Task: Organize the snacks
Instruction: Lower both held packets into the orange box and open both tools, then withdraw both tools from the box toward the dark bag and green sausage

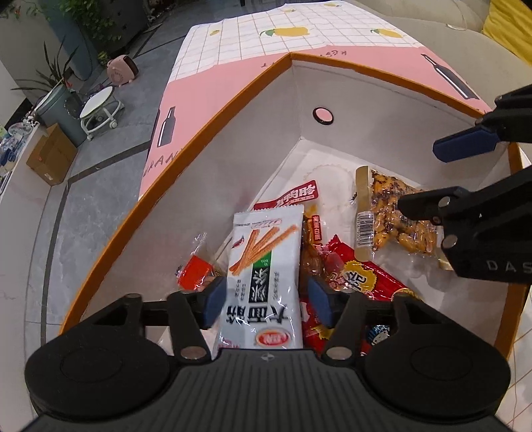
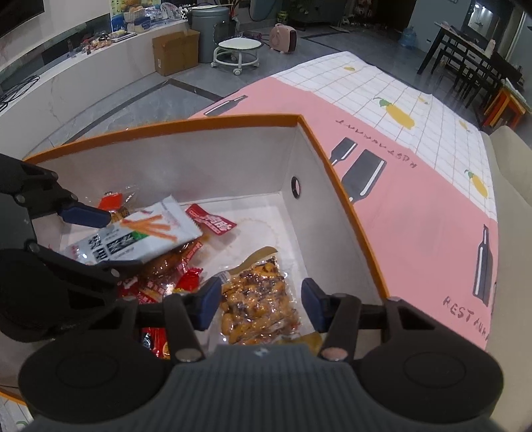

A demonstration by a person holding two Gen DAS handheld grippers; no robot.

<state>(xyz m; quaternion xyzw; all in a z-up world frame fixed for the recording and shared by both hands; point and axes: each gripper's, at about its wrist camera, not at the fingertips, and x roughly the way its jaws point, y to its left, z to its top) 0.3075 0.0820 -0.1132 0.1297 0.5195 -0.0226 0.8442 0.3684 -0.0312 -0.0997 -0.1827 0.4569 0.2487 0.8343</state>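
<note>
Both grippers reach down into an orange-rimmed box [image 1: 232, 109] with white inner walls, where the snacks lie.

Left gripper [image 1: 266, 299]: jaws apart, blue pads either side of a white stick-snack packet [image 1: 266, 256]. The pads stand just beside the packet edges; firm contact cannot be told, it looks loose. The packet lies tilted on top of the pile.

Right gripper [image 2: 261, 304]: jaws apart, straddling a clear pouch of yellow-brown snacks [image 2: 256, 299]. There is a gap on the right-hand pad side, so no clamp. The pouch lies flat on the box floor near the right wall.

Under and beside the white packet sit red wrappers [image 1: 365, 279], a small orange-red sachet [image 1: 194, 270] at the left wall, and an amber sealed pack [image 1: 312, 246]. Further in, a red-labelled sachet [image 1: 296, 196] and a pale round item [image 1: 329, 179] lie on the floor.

A round hole [image 1: 323, 115] is in the far wall.

The box rests on a pink tablecloth [image 2: 415, 199] with bottle prints and a white lemon grid. Beyond it, on the grey tiled floor: a white wheeled stool [image 2: 236, 53], a cardboard carton [image 2: 174, 51], a grey bin [image 2: 209, 23] and a pink heater [image 2: 282, 36].
</note>
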